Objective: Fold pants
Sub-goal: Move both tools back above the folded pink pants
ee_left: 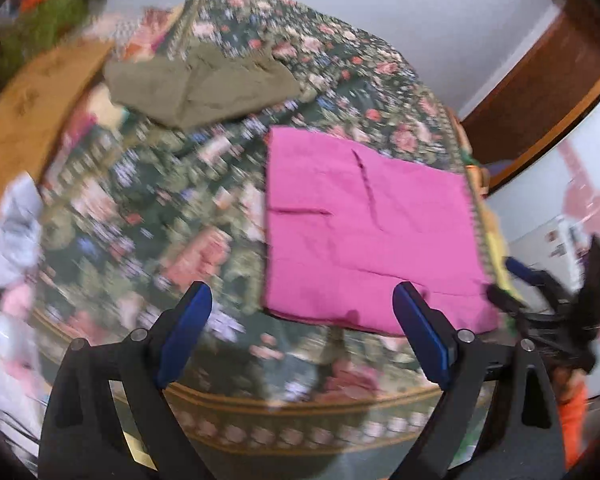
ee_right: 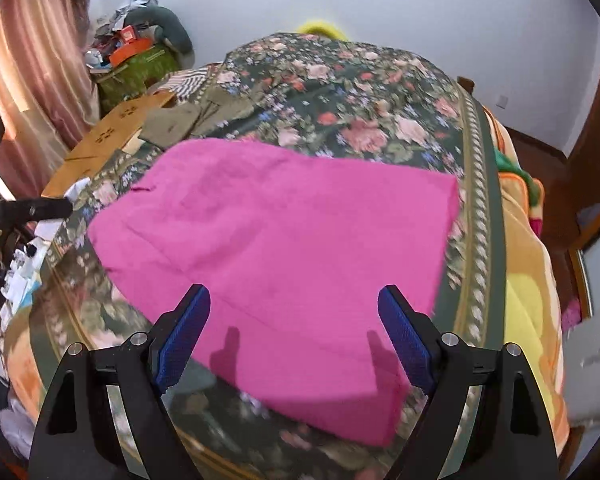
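Pink pants (ee_left: 364, 232) lie folded into a flat rectangle on the floral bedspread (ee_left: 160, 208). They also show in the right wrist view (ee_right: 284, 248), filling its middle. My left gripper (ee_left: 302, 300) is open and empty, hovering near the pants' near left corner. My right gripper (ee_right: 294, 304) is open and empty above the pants' near edge; its finger shadows fall on the cloth. The right gripper also shows at the right edge of the left wrist view (ee_left: 548, 300).
Folded olive-green clothes (ee_left: 200, 84) lie farther back on the bed. A cardboard box (ee_left: 32, 108) sits at the left edge, and a pile of clutter (ee_right: 136, 52) behind it. A wooden door frame (ee_left: 540, 92) stands to the right. An orange and yellow blanket (ee_right: 528, 288) hangs off the bed's right side.
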A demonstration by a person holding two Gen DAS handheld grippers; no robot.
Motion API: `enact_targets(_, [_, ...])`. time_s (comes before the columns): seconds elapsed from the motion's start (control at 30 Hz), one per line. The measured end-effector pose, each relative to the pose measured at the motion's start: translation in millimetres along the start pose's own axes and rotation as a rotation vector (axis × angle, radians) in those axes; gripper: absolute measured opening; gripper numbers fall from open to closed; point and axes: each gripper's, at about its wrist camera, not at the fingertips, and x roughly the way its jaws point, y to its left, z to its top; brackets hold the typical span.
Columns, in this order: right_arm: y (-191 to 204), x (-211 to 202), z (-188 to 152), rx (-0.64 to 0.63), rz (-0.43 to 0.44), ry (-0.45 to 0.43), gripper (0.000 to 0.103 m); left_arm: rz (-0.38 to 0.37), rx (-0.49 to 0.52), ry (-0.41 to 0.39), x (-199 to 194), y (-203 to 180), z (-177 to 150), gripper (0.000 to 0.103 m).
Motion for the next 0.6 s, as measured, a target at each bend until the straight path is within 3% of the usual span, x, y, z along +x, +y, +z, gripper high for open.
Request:
enact_targets(0.27, [9.7,37.8,-8.4,0.025,0.032,0.071,0.084,-0.167,-0.143,0.159,34.3,4.2,-19.4,0.090])
enact_targets(0.47, [-2.2,48.8,-16.9,0.107,0.110,0.117,0.084,-0.266,-0.241,0.169,47.7,6.2,-17.1,0.090])
enact_targets(0.6, [2.1,50.2,-18.2,0.091,0.112,0.123,0.086,-0.297,-0.288,0.159,59.5,5.5,-6.4,0.090])
